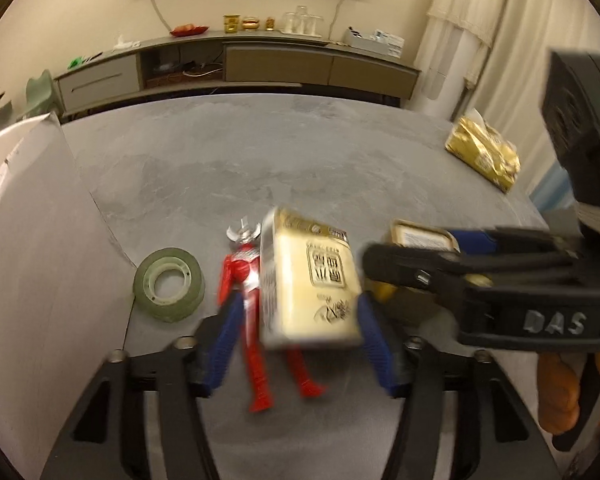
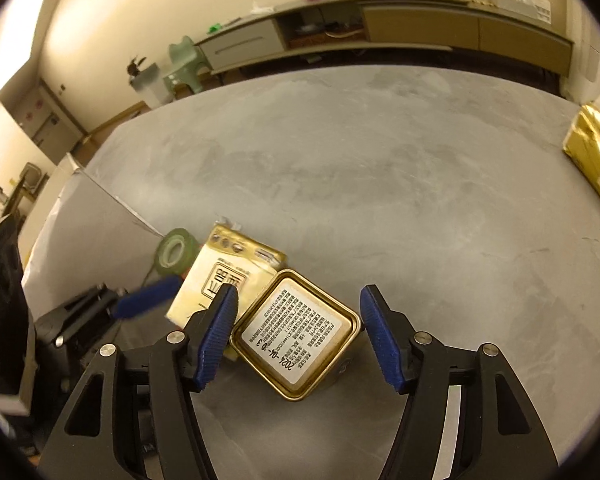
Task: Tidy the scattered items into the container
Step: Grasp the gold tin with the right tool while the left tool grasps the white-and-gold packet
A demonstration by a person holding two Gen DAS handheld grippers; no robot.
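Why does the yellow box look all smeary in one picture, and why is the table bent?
In the left wrist view the yellow box and toy figure are smeared by motion blur. In the right wrist view the tin's label reads sharp. In both views the fisheye lens curves the table edge, and the corners go dark.

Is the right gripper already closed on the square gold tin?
No, the right gripper stands open, its blue pads on either side of the square gold tin.

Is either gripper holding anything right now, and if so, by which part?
Nothing is held. The left gripper is open around the cream box; the right gripper is open around the gold tin.
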